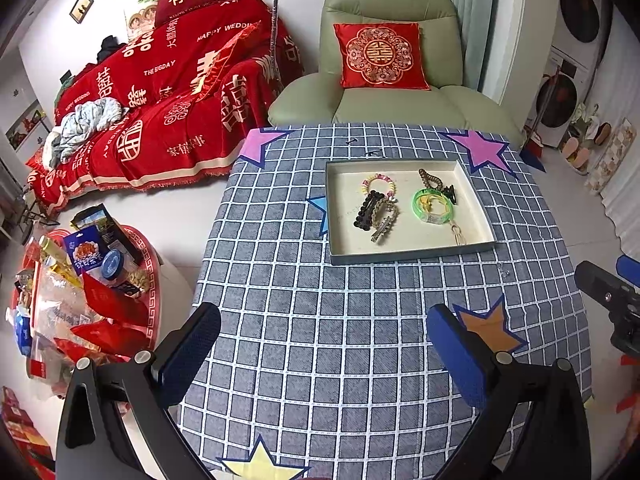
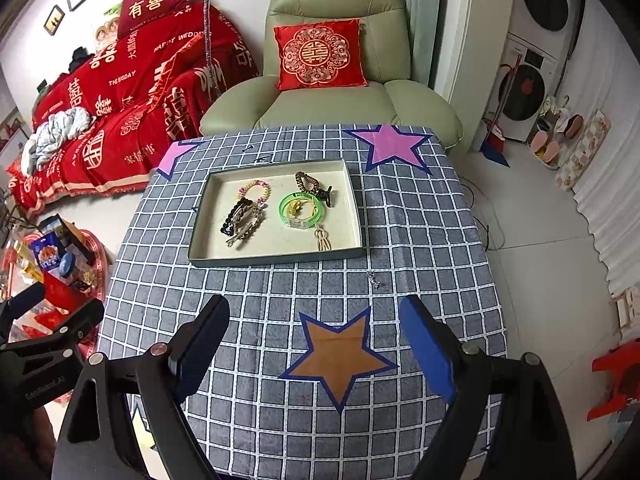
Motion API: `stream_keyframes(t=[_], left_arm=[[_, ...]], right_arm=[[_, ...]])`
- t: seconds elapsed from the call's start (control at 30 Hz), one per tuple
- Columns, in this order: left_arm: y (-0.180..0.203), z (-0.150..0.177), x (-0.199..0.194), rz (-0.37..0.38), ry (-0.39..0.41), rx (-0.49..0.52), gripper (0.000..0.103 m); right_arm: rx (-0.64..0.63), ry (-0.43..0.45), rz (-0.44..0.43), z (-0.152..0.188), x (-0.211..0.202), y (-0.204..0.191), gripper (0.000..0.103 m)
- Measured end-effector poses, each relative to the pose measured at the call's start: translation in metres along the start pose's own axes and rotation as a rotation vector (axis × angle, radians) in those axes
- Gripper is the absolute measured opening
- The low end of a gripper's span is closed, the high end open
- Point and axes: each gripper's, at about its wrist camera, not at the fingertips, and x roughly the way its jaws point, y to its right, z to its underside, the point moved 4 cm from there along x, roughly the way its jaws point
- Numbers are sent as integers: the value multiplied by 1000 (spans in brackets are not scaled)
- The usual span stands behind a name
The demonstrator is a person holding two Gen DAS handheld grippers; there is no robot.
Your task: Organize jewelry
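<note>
A shallow cream tray [image 1: 476, 196] [image 2: 352, 200] sits on the checked tablecloth. It holds a green bangle [image 1: 434, 205] [image 2: 301, 207], a pastel bead bracelet [image 1: 380, 184] [image 2: 256, 190], a black bead bracelet [image 1: 366, 210] [image 2: 234, 216], a brown coil hair tie [image 1: 430, 180] [image 2: 306, 182], a black claw clip [image 1: 450, 193] [image 2: 326, 195] and a beige knotted charm [image 1: 458, 234] [image 2: 322, 240]. A small clear earring [image 2: 374, 278] [image 1: 502, 270] lies on the cloth outside the tray, near its front right corner. My left gripper [image 1: 324, 344] and right gripper [image 2: 314, 336] are both open and empty, above the cloth in front of the tray.
A green armchair [image 1: 392, 80] with a red cushion stands behind the table. A red-covered sofa [image 1: 168, 96] is at the left. A red tray of snacks [image 1: 80, 292] sits on a low stand left of the table. Coloured paper stars [image 2: 340, 352] mark the cloth.
</note>
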Motion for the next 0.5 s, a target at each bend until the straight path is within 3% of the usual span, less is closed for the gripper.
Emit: stream_keyframes(t=[0.5], left_arm=[[2,1,-11,-7,14,3,103]], right_arm=[[-16,36,20,-6,-16,-4,89]])
